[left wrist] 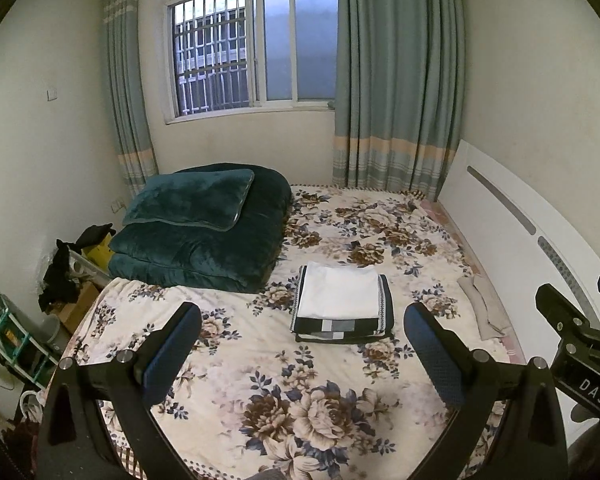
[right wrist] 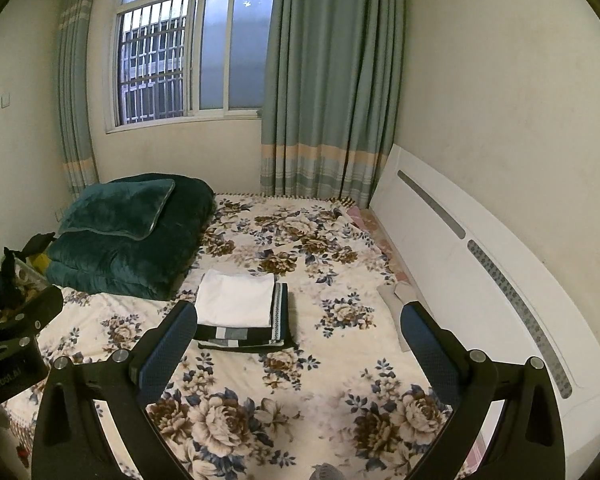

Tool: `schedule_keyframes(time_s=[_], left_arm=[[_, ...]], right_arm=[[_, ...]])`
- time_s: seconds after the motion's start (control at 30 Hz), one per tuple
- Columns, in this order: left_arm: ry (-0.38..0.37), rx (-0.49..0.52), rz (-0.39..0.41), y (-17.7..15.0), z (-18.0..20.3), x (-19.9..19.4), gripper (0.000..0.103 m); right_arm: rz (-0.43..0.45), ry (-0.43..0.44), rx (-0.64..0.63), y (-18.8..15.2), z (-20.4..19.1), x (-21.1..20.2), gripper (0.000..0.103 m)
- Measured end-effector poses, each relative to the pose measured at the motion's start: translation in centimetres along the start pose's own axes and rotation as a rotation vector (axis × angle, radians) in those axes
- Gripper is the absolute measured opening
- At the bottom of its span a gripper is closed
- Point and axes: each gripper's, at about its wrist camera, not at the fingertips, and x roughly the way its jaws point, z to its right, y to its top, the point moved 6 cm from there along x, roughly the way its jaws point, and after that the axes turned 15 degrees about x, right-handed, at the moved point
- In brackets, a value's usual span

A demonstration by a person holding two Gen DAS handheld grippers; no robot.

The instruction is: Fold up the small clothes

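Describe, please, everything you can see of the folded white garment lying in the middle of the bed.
The folded white garment is a plain, smooth-looking cloth folded into a neat, flat rectangle. It lies on top of a folded dark piece with black, white and grey bands, whose edges stick out at the front and right side. Both rest as a small stack on the floral bedspread, near the green quilt without touching it. Neither open tool touches it.

Dim window [left wrist: 252,48] light, sharp, fisheye-bowed edges.
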Motion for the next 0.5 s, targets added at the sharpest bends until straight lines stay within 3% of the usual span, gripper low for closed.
schedule_keyframes(time_s=[0.5], left_arm=[[0.008,-0.005,0.005,-0.52,-0.01,-0.86,0.103]], right_arm=[[-0.009,0.009,-0.004,0.38,-0.44,0.14,0.103]])
